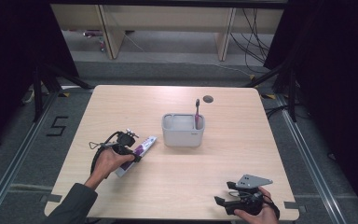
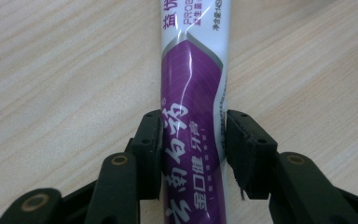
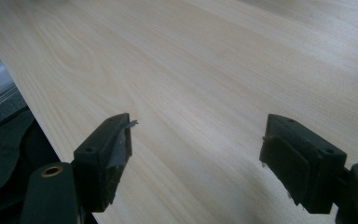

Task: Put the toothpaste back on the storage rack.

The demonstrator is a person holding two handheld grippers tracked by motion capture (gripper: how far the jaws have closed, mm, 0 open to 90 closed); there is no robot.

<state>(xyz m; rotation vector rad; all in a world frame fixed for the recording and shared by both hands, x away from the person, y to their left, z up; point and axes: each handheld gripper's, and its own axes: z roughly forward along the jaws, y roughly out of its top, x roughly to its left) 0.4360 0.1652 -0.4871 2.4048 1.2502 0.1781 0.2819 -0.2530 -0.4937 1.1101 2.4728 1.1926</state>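
One toothpaste tube point(image 1: 137, 155) lies on the surface point(image 1: 177, 186) at lower left of the high view. The left claw point(image 2: 193, 140) is clamped on it, a pad against each side. At centre stands one grey holder point(image 1: 183, 130) with one toothbrush point(image 1: 196, 114) upright inside. At lower right, the right claw point(image 3: 196, 154) gapes wide over bare wood.

In the left gripper view the toothpaste tube point(image 2: 193, 93) runs off the top and bottom edges, so neither end shows. In the high view the left hand point(image 1: 109, 161) covers the tube's near part, and its print is too small to read.
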